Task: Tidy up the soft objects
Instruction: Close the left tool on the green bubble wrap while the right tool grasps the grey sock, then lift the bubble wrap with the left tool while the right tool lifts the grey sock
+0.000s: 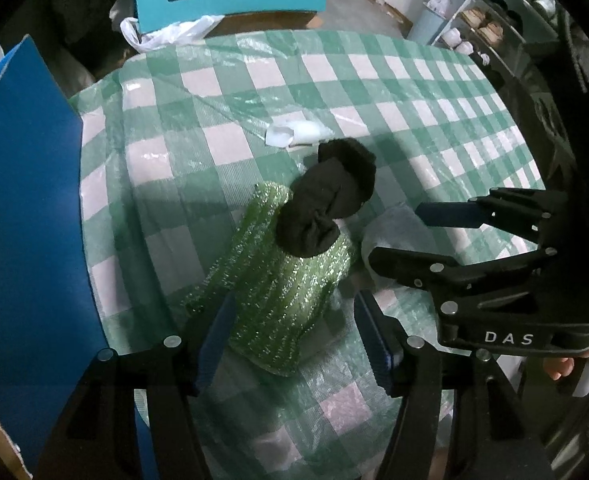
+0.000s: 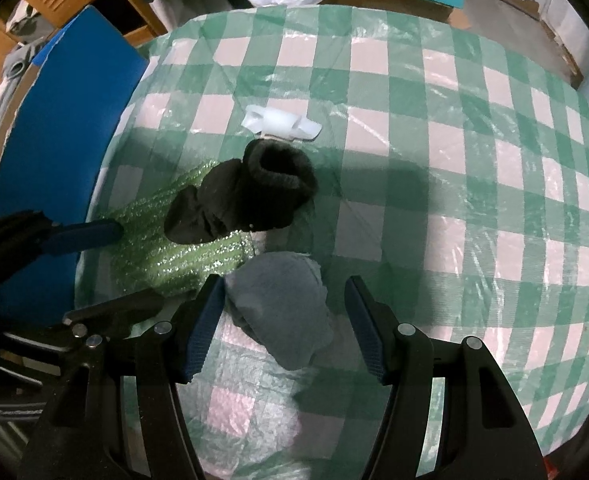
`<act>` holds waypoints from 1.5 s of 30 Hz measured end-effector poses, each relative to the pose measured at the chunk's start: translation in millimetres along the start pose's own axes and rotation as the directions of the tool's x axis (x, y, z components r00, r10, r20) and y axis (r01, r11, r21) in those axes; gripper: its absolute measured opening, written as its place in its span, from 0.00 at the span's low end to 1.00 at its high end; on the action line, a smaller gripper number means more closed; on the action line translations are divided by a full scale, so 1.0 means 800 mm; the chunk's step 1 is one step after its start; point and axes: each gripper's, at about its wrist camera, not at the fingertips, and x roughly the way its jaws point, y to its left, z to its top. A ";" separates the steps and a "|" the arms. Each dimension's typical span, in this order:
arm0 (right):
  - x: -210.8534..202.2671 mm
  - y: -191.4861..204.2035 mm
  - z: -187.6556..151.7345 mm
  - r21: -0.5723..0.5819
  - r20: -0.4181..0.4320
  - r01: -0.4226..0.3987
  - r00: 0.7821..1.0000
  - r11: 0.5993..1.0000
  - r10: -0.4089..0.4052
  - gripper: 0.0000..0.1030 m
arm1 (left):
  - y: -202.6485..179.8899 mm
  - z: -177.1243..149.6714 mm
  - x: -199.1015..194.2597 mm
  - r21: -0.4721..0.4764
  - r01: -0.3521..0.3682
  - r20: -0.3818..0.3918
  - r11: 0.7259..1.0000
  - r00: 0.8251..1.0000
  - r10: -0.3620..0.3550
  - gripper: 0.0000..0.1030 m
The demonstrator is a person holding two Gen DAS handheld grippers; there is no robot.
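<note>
Early days by the look of it: nothing is gathered up yet. Left gripper [image 1: 294, 344] hangs with its jaws spread around one sparkly green cloth [image 1: 278, 288], gripping nothing. Just ahead of it, one black sock [image 1: 330, 200] lies across that cloth's far end. Right gripper [image 2: 282, 332] is splayed around one grey cloth [image 2: 282, 312], also empty. Beyond both, one white crumpled piece [image 2: 282, 122] sits on the checked tablecloth [image 2: 454, 160]. Four soft items, all loose.
</note>
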 end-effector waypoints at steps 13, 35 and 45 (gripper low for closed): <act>0.005 -0.009 -0.006 0.002 -0.043 0.009 0.999 1.000 -0.009 0.29 | -0.005 0.003 0.013 0.037 -0.022 -0.013 0.999 1.000 0.023 0.68; -0.055 -0.031 -0.015 0.044 0.026 0.014 1.000 0.999 -0.015 0.26 | -0.031 -0.004 0.021 0.179 -0.090 0.009 0.980 0.996 0.090 0.10; -0.070 -0.020 -0.008 0.053 0.068 0.000 0.998 0.999 -0.004 0.24 | -0.047 -0.015 -0.010 0.174 0.004 0.011 0.985 1.000 -0.006 0.09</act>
